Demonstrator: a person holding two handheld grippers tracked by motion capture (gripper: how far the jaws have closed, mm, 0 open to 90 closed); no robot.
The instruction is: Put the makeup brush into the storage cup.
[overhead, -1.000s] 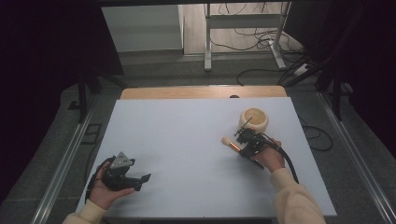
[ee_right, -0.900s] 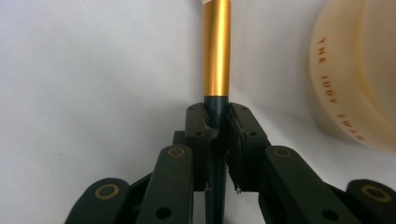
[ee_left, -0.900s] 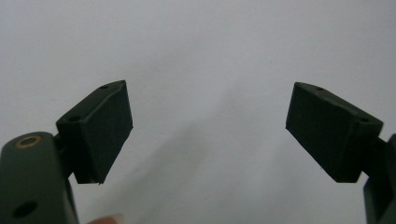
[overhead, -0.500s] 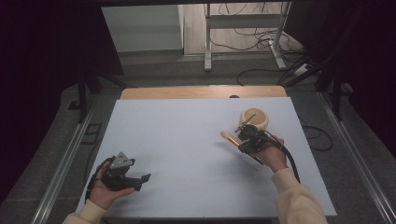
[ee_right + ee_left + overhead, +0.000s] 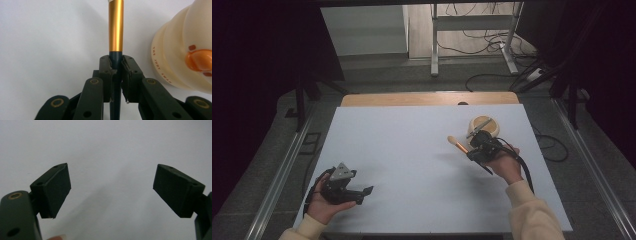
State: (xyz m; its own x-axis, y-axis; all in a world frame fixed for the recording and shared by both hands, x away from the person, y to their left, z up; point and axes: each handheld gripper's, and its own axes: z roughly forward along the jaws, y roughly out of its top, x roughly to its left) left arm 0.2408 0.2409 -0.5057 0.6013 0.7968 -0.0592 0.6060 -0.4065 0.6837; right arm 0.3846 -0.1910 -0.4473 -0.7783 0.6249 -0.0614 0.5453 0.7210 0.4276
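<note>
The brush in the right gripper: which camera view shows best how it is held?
The right gripper view: the right gripper is shut on the dark handle of the brush, below its gold collar. The high view shows the brush small, beside the cream cup.

White table (image 5: 412, 150), cream cup (image 5: 484, 127) on it

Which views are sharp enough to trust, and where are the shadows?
Right gripper view: brush handle and right tool crisp, cream cup slightly soft. Left gripper view: left tool a little blurred, faint shadow on the table. High view: dim surroundings, soft shadow left of the brush.
</note>
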